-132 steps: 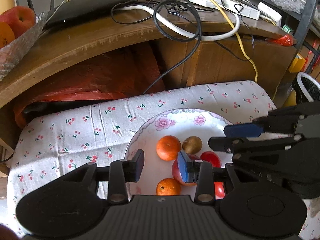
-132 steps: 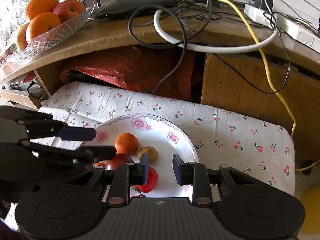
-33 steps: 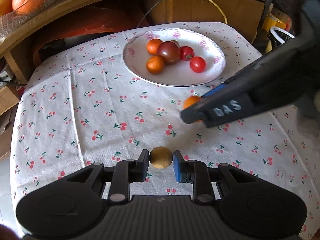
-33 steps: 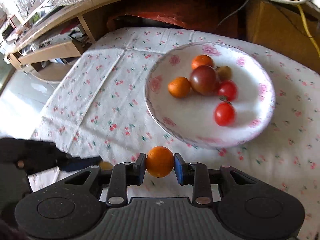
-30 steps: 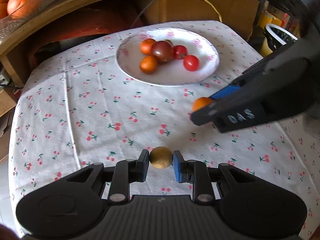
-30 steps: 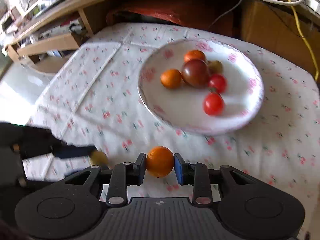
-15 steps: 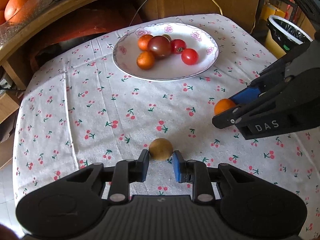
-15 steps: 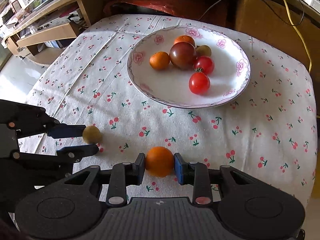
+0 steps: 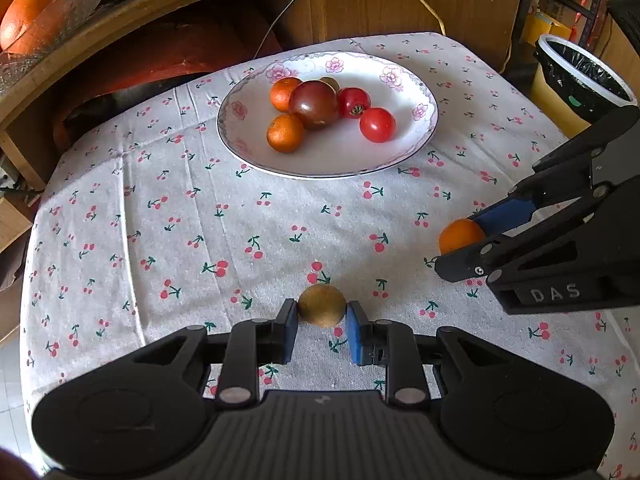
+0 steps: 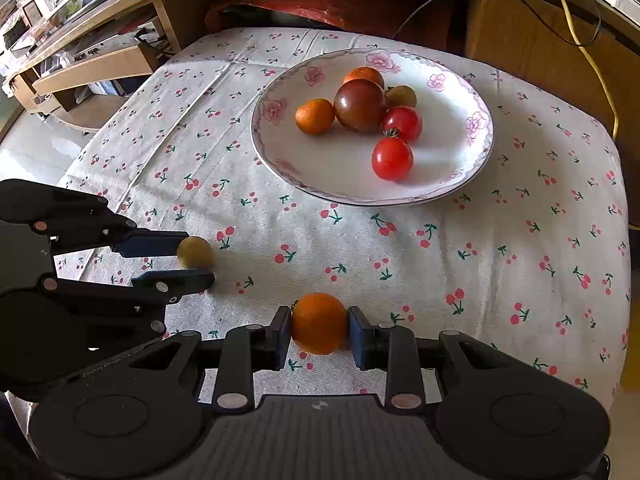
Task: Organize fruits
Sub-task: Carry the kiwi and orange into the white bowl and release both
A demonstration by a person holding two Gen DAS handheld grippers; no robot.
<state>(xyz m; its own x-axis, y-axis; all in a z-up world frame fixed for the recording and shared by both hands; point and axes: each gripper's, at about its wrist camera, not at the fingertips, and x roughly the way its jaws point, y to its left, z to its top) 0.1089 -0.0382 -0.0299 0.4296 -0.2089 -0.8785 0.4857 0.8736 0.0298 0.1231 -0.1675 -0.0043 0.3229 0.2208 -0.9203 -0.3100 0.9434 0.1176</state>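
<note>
Two handheld grippers sit low over a tabletop (image 9: 168, 216) covered in a white cloth printed with small red cherries, each with one small fruit between its fingers.

On the left, the left gripper (image 9: 322, 320) frames a small brownish-green fruit (image 9: 322, 305), possibly a kiwi. The fruit appears to rest on the cloth. The pads look slightly apart from it, though the fisheye view makes it hard to be sure whether they touch. This reads as a fruit being set down on the cloth, away from the others.

To the right of it, the right gripper (image 10: 319, 330) has its pads pressed against both sides of a small orange (image 10: 319, 323), which sits at or just above the cloth. The two fruits lie near each other along the near edge, suggesting each kind is being given its own spot.

Farther back, right of centre, a white plate (image 10: 476, 152) with pink flowers on its rim holds the unsorted fruit: two more small oranges, a large dark purple-brown tomato (image 10: 360, 105), two red tomatoes, and a second brownish fruit partly hidden behind the dark one. They cluster together, most touching.

Around the table, a curved wooden shelf rises behind, with cables trailing over it. A glass dish of large oranges (image 9: 36, 20) sits at its upper left. At far right stands a yellow bin (image 9: 576, 80) lined with a black bag.
</note>
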